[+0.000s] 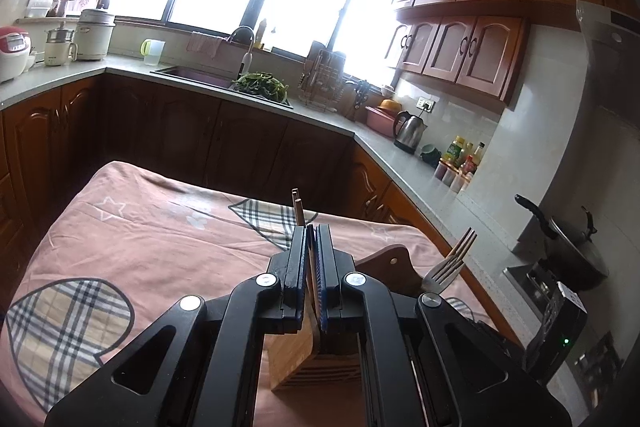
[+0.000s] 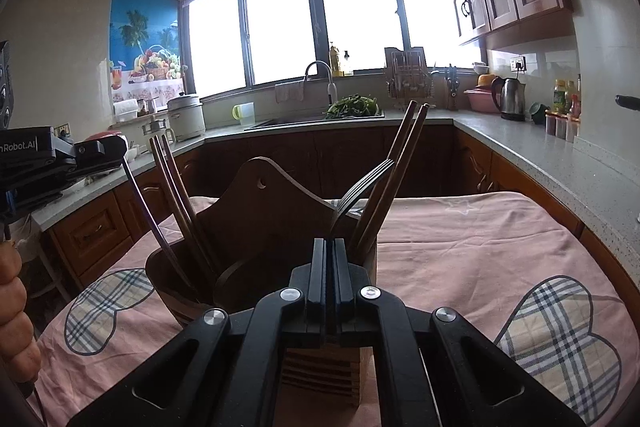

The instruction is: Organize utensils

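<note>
We're looking across a pink cloth-covered table [image 2: 480, 247] that fills the lower half of both views, and in the centre of the right wrist view stands the wooden utensil holder [image 2: 256, 211], its tall back board rising behind two compartments. The right-hand compartment already carries a fork [image 2: 360, 187] and a pair of chopsticks [image 2: 404, 155] leaning up toward the upper right; the left one has more chopsticks fanning toward the upper left. At the left edge of that view we see the left gripper [image 2: 112, 151], clamped on a single chopstick [image 2: 148, 211] whose long axis runs steeply down and right, lower end dipping into the left compartment. In the left wrist view the same chopstick [image 1: 298, 211] pokes up past the pads, pointing away from us. The right gripper [image 2: 330, 255] sits low centre, fingers pressed together on nothing. We judge this is the drop-in step: next, we'd want the jaws to part so the stick slides home.
</note>
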Demonstrator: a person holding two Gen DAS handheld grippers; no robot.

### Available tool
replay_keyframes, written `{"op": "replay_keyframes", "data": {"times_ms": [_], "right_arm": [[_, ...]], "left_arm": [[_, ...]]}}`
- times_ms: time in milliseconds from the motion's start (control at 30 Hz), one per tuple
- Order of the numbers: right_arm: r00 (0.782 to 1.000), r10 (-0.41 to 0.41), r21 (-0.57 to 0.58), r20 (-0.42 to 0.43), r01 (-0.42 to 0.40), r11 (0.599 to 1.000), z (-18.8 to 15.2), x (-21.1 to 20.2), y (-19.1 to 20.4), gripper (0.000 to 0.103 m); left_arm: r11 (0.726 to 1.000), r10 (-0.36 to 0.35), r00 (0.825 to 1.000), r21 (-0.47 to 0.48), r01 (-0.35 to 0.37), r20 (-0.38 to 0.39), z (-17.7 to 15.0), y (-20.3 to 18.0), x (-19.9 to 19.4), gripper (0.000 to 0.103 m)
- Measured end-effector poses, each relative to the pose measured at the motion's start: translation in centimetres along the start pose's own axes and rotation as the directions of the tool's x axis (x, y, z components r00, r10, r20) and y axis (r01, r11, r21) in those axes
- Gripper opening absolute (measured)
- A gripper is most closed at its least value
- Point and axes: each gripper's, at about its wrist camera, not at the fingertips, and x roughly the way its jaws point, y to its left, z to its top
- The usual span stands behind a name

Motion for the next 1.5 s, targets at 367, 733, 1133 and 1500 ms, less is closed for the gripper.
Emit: {"op": "replay_keyframes", "data": {"times_ms": [367,733,1133,1500], "right_arm": [[1.000,0.008,0.021,-0.011,-0.008,1.000,0.4,-0.1,-0.3,0.007],[0.998,0.011,0.055,0.068,-0.015,0.998,1.5,-3.2,-0.6,0.030],[0.997,0.007,0.100,0.077,-0.014,0.995,1.2,-6.0,-1.6,0.064],[0.994,0.057,0.135,0.098,-0.070,0.988,0.4,-10.7,-1.3,0.096]], "left_arm": [[1.000,-0.001,1.000,-0.003,0.001,-0.017,0.3,0.3,0.1,0.004],[1.000,0.014,1.000,-0.003,-0.014,-0.028,-0.1,0.3,-0.2,0.037],[0.998,0.052,0.998,-0.029,-0.053,-0.033,-0.9,1.2,-2.3,0.092],[0.995,0.059,0.995,-0.075,-0.066,-0.083,-4.0,2.2,-7.0,0.103]]}}
